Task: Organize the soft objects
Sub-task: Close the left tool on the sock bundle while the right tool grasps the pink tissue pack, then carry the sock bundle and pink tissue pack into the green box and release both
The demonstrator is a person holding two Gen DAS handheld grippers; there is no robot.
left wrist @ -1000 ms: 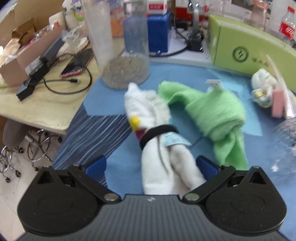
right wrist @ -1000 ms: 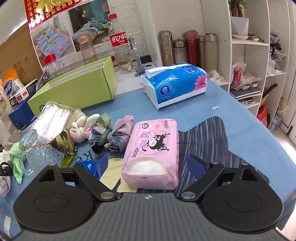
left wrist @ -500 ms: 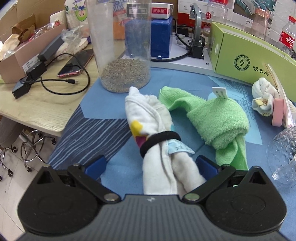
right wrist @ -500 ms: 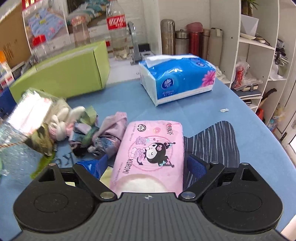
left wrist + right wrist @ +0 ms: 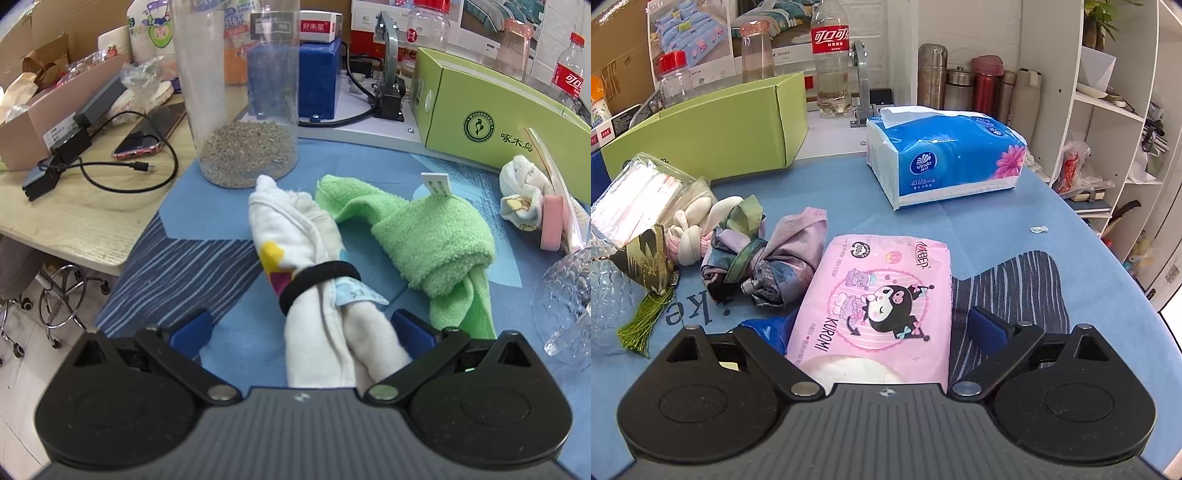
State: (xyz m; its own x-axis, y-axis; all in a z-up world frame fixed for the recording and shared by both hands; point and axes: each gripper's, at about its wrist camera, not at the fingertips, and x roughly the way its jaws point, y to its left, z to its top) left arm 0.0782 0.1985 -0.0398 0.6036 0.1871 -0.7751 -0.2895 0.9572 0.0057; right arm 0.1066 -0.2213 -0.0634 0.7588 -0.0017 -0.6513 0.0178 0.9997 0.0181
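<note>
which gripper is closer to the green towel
Left. The left gripper straddles the white cloth bundle right beside the green towel; the right gripper is at the pink tissue pack.

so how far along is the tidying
Early, by the look of it. Nothing looks sorted yet. In hand: the left gripper has its open jaws around the white cloth roll, and the right gripper has its jaws around the pink tissue pack. Left: the green towel, the scarf bundle, the blue tissue pack and other bits are loose on the table.
</note>
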